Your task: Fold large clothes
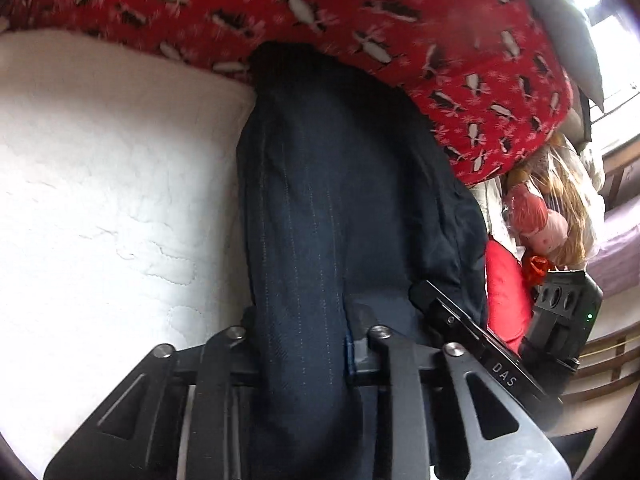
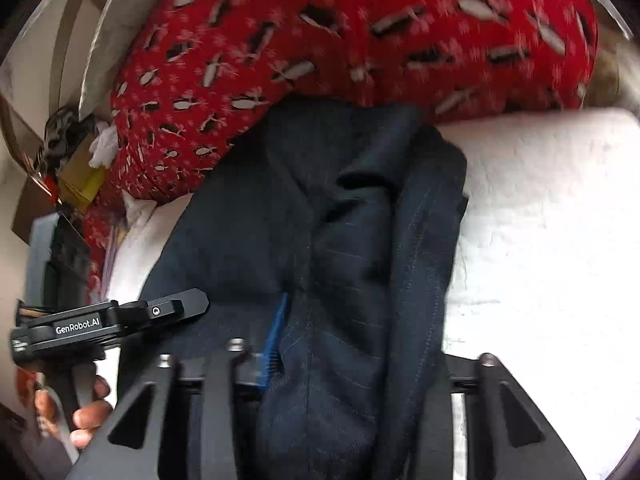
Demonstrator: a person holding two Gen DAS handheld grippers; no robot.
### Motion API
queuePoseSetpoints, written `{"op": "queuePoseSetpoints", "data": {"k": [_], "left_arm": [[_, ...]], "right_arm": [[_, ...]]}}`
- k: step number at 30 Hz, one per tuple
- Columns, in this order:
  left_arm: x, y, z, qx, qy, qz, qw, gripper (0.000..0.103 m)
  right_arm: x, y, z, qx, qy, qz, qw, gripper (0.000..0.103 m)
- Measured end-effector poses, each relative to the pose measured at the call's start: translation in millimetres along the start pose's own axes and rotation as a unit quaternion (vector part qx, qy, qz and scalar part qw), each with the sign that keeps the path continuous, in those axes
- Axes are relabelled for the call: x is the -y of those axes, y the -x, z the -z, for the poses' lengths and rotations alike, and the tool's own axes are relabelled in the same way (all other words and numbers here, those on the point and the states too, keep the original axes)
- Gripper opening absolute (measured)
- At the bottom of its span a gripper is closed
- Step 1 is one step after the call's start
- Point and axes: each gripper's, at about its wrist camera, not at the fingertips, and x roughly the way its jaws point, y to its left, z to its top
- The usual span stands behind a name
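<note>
A dark navy pinstriped garment lies bunched lengthwise on a white quilted mattress. My left gripper is shut on the near end of the garment, whose cloth covers the fingers. My right gripper is shut on the same garment, with a blue pad showing beside the cloth. The right gripper also shows in the left wrist view, close at the right. The left gripper shows in the right wrist view, at the left.
A red patterned blanket is piled at the far end of the mattress. A doll in plastic wrap and a red cushion lie to the right. Boxes and clutter sit at the left in the right wrist view.
</note>
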Motion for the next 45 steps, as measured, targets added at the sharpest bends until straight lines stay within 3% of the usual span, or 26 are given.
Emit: {"op": "queuePoseSetpoints", "data": {"k": [2, 8, 14, 20, 21, 24, 25, 28, 32, 36, 38, 40, 41, 42, 45], "left_arm": [[1, 11, 2, 0.007, -0.001, 0.0, 1.0, 0.02], [4, 63, 23, 0.035, -0.031, -0.026, 0.9986, 0.02], [-26, 104, 49, 0.04, -0.024, -0.041, 0.9981, 0.02], [-71, 111, 84, 0.025, -0.012, -0.071, 0.997, 0.023], [-78, 107, 89, 0.019, -0.01, -0.076, 0.9969, 0.027], [-112, 90, 101, -0.008, 0.029, -0.076, 0.9966, 0.045], [-120, 93, 102, -0.009, 0.046, -0.06, 0.9971, 0.046], [-122, 113, 101, -0.004, 0.043, -0.045, 0.998, 0.045], [-109, 149, 98, 0.073, 0.01, -0.05, 0.996, 0.045], [-89, 129, 86, 0.084, -0.03, -0.09, 0.9919, 0.046], [-86, 103, 80, 0.064, -0.04, -0.119, 0.99, 0.047], [-87, 84, 79, 0.062, -0.055, -0.15, 0.9852, 0.055], [-87, 78, 80, 0.063, -0.065, -0.166, 0.982, 0.063], [-86, 72, 79, 0.058, -0.076, -0.171, 0.9806, 0.063], [-84, 83, 78, 0.056, -0.085, -0.164, 0.9812, 0.063]], "right_arm": [[-8, 10, 4, 0.015, -0.002, 0.006, 1.0, 0.024], [-30, 39, 28, 0.025, -0.006, -0.001, 1.0, 0.021], [-71, 39, 47, 0.016, -0.025, -0.031, 0.999, 0.021], [-95, 21, 89, -0.005, -0.046, -0.045, 0.998, 0.023], [-94, 12, 99, -0.013, -0.052, -0.039, 0.998, 0.024], [-84, -7, 114, -0.033, -0.062, -0.014, 0.997, 0.05], [-77, -8, 118, -0.034, -0.073, -0.017, 0.997, 0.056], [-59, 8, 114, -0.027, -0.103, -0.022, 0.994, 0.058], [-55, 47, 91, 0.047, -0.119, -0.015, 0.992, 0.056], [-89, 49, 65, 0.075, -0.033, -0.026, 0.996, 0.048], [-100, 28, 60, 0.059, 0.006, -0.01, 0.998, 0.03], [-98, -1, 62, 0.029, 0.026, 0.035, 0.999, 0.021], [-91, -22, 66, -0.002, 0.034, 0.073, 0.997, 0.006], [-84, -33, 69, -0.02, 0.037, 0.091, 0.995, 0.0], [-78, -24, 65, -0.006, 0.021, 0.077, 0.997, 0.0]]}}
